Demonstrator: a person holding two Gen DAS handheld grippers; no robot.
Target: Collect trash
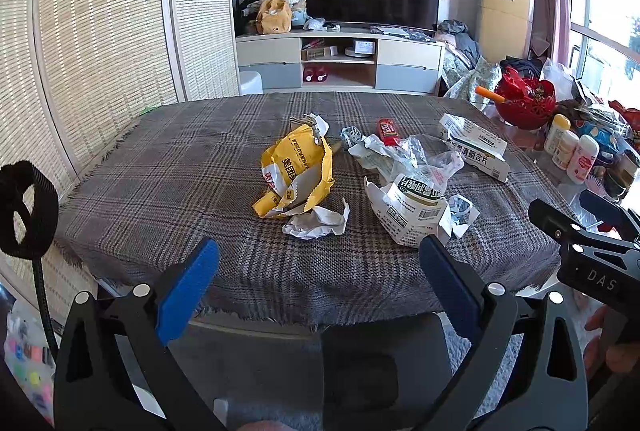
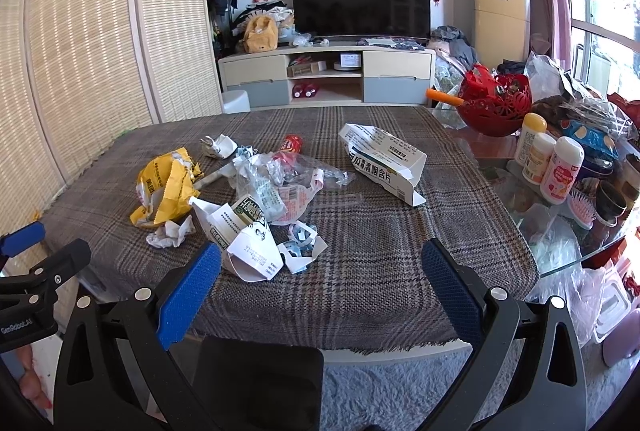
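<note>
Trash lies scattered on a grey plaid cloth [image 1: 168,191] [image 2: 380,271]. A crumpled yellow bag [image 1: 298,171] [image 2: 168,187] sits left of centre, with a white paper wad [image 1: 316,223] [image 2: 170,233] in front of it. A torn white carton [image 1: 412,207] [image 2: 244,235], a clear plastic wrapper [image 1: 416,155] [image 2: 288,171], a small red packet [image 1: 388,131] [image 2: 291,144] and a long white medicine box [image 1: 476,147] [image 2: 384,159] lie to the right. My left gripper [image 1: 320,271] hangs open at the near edge, nothing between its blue pads. My right gripper [image 2: 320,275] is open too, just short of the torn carton.
On a glass table at the right stand a red openwork bowl [image 1: 524,103] [image 2: 494,103], several white bottles [image 1: 572,151] [image 2: 552,163], a pink hairbrush [image 2: 582,207] and plastic bags. A TV cabinet [image 1: 340,61] is beyond. A dark chair back [image 2: 260,379] sits below the near edge.
</note>
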